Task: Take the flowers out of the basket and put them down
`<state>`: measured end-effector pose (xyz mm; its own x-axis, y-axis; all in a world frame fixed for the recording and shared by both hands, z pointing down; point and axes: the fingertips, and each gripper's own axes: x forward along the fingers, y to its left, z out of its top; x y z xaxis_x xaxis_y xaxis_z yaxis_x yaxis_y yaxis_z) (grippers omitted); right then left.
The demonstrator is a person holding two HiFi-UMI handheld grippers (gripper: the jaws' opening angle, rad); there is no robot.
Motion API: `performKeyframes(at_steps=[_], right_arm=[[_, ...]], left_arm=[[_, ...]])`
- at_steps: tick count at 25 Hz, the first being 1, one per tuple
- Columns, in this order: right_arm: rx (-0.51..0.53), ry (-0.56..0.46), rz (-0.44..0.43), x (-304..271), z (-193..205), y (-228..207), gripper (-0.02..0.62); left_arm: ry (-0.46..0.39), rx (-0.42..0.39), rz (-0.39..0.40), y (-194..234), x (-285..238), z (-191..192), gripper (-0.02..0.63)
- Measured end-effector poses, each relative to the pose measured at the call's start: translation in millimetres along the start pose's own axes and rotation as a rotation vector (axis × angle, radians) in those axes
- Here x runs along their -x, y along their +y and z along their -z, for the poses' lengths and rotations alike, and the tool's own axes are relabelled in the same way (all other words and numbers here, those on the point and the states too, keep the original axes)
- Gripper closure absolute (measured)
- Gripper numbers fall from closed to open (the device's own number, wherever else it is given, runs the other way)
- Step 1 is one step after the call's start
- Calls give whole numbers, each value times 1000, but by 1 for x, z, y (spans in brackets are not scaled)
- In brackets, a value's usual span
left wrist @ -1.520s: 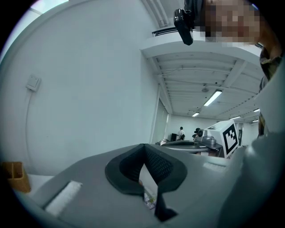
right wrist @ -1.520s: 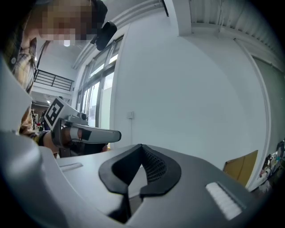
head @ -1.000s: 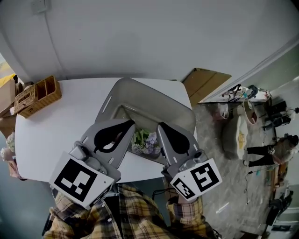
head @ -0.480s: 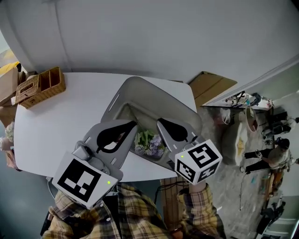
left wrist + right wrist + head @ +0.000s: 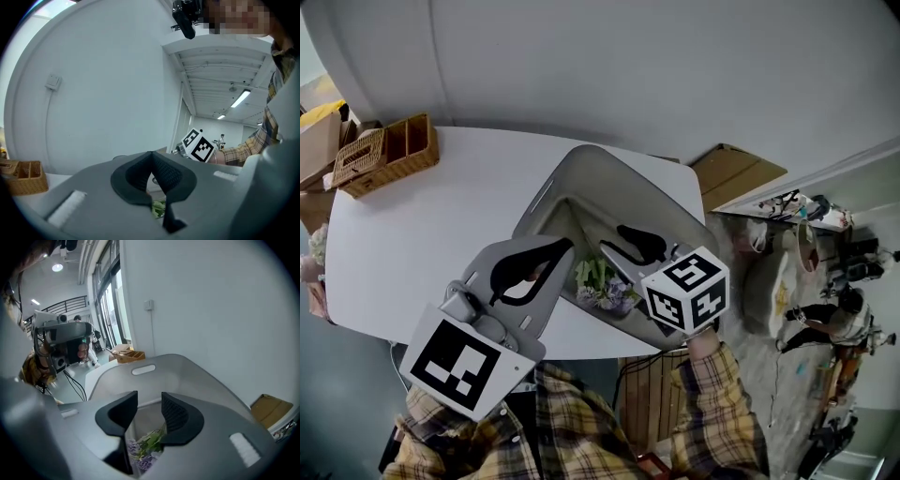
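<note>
The flowers lie at the bottom of the grey basket, near its lower wall, just right of centre in the head view. The bunch lies slantwise there: green stems and leaves point to the upper left, and the purple blooms sit at the lower right end. The basket stands on the right part of the white worktop, with a wicker box well apart at the upper left.

Our right gripper hangs over the basket's mouth. Its jaws are opening, with a clear gap between them, and the flowers show below that gap, not between the pads. Our left gripper has its jaws pressed together at the tips, with nothing pinched; it sits at the basket's lower left edge.
</note>
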<state>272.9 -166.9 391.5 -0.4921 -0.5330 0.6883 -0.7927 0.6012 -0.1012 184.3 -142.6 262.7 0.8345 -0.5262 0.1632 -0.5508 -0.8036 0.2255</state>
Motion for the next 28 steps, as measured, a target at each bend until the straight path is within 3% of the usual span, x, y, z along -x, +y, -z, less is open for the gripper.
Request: performKeyframes(at_steps=[6,15,28], right_arm=[[-37,173,-66,-41,39,-5,363],[-54,340,-74,-77,86,-18,293],[-117,546,-45,-112,154,-38,285]], left_arm=[[9,11,-17,9,3,8,592],[12,19,-36,14,3,13,592],[9,31,-47,19,6,18,592]])
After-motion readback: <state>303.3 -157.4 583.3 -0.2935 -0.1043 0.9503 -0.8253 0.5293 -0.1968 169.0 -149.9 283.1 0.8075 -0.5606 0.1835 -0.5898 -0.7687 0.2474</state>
